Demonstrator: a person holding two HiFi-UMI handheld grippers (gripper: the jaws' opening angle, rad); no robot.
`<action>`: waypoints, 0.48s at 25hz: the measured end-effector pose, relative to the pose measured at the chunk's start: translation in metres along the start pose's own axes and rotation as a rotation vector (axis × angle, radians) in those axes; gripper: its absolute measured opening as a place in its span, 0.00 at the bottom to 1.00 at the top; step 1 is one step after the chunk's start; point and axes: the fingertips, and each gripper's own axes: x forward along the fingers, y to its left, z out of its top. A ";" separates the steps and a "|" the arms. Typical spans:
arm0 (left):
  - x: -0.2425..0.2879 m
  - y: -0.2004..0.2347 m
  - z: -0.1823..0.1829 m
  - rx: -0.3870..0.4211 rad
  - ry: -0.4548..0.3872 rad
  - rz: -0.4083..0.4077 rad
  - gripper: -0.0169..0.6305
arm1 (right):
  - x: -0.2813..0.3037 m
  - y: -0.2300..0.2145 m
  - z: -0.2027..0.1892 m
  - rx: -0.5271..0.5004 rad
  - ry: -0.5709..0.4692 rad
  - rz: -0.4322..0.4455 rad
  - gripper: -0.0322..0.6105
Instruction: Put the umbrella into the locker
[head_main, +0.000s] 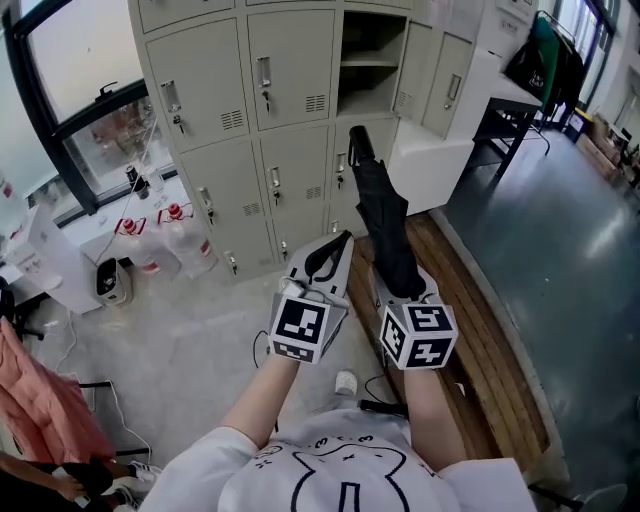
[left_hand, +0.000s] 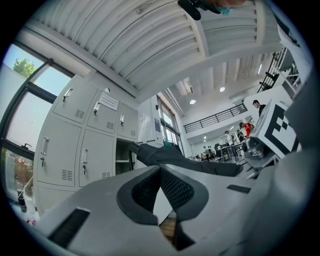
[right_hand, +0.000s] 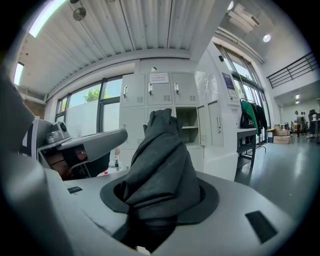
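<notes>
Right gripper (head_main: 401, 283) fingers clamped on folded umbrella (head_main: 384, 212); left gripper (head_main: 334, 248) fingers together, empty. Risk imo: umbrella tip clips locker (head_main: 372, 92) shelf (head_main: 369, 62), twists out of grip.

The room is being lit brightly by daylight through the windows (head_main: 90, 60) and by ceiling lights (left_hand: 192, 101); glare is being thrown across the floor (head_main: 580, 250). Both gripper views are being bent and darkened at their edges.

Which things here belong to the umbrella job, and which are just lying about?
Job: black folded umbrella, clamped in right gripper; open locker compartment.
Lying about: red-capped water bottles, wooden bench, hanging dark clothes, pink garment.
</notes>
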 end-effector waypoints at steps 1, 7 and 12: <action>0.013 0.004 -0.001 -0.001 -0.001 0.004 0.05 | 0.010 -0.007 0.002 -0.001 0.003 0.006 0.36; 0.091 0.025 -0.011 -0.013 0.019 0.027 0.05 | 0.071 -0.058 0.016 0.008 0.029 0.039 0.36; 0.143 0.044 -0.015 -0.011 0.004 0.048 0.05 | 0.115 -0.094 0.024 0.019 0.044 0.050 0.36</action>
